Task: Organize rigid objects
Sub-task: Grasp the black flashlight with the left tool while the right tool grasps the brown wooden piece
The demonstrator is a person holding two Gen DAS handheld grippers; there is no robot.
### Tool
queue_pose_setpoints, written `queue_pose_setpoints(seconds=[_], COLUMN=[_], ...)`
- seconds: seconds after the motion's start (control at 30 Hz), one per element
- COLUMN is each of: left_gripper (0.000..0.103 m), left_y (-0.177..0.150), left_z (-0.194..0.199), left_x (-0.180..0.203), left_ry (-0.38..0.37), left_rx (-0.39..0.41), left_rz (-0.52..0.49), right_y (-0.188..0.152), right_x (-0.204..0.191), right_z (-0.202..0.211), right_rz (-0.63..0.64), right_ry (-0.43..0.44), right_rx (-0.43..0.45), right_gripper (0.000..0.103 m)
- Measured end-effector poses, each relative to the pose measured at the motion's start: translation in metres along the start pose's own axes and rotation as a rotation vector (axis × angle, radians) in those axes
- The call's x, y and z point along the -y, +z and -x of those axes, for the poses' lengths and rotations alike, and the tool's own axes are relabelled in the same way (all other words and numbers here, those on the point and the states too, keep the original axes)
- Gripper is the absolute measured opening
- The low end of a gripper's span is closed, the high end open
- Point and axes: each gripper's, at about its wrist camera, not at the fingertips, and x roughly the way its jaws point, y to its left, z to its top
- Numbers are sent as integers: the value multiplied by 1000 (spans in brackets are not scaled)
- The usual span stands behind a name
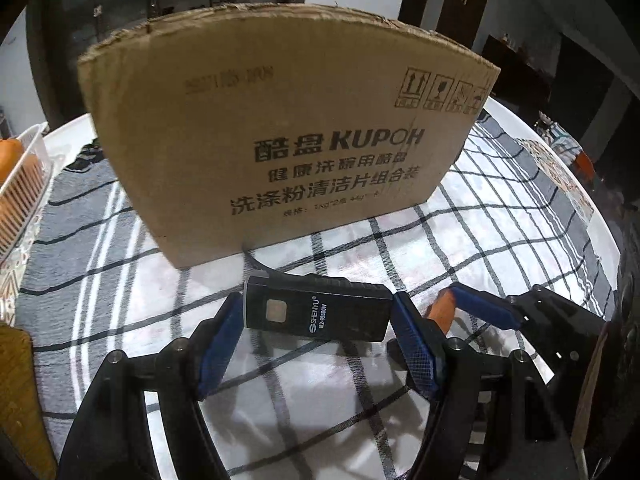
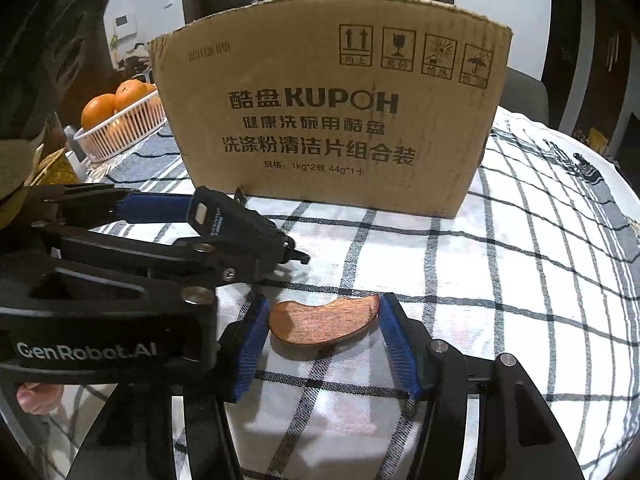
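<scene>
Table: round, white rim (image 2: 624,196), draped with a white cloth crossed by dark check lines (image 2: 520,280), a grey band along its far-left part
Cardboard box: brown carton (image 1: 280,128) printed "KUPOH" with Chinese text and four handling symbols, standing upright on the checked cloth at the far middle of the table; its front face looks toward both cameras, top edge ragged
Fruit basket: white slotted plastic basket (image 2: 120,128) left of the carton, on the grey part of the cloth, holding oranges (image 2: 98,110)
Left gripper: black frame with blue pads (image 1: 318,312), its jaws closed down to the width of the flashlight and holding it by its two short ends; in the right wrist view it reaches in from the left, with the flashlight lifted off the cloth
Right gripper: same build (image 2: 322,322), jaws set around the wooden piece, each blue pad at or just beside one of its ends; I cannot tell whether it presses on the piece
Flashlight: black rectangular work light (image 1: 318,312) marked "SHENYU", a small square pale lens on its face, lying crosswise between the left pads, just in front of the carton's lower edge
Wooden piece: flat reddish-brown curved board (image 2: 324,322), one end rounded, the other pointed, lying flat on the cloth between the right pads, near the flashlight and in front of the carton
</scene>
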Motion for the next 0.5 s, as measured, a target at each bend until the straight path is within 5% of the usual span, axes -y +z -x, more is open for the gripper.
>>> queue_pose_setpoints(seconds=[0.5], left_gripper=[73], left_y=[-4], left_z=[32], left_x=[-1], left_ry=[57], left_rx=[69], left_rz=[23], right_y=[-1], right_x=[13], right_z=[24], right_rz=[-30], right_ry=[-72], right_rx=[14], right_gripper=[57])
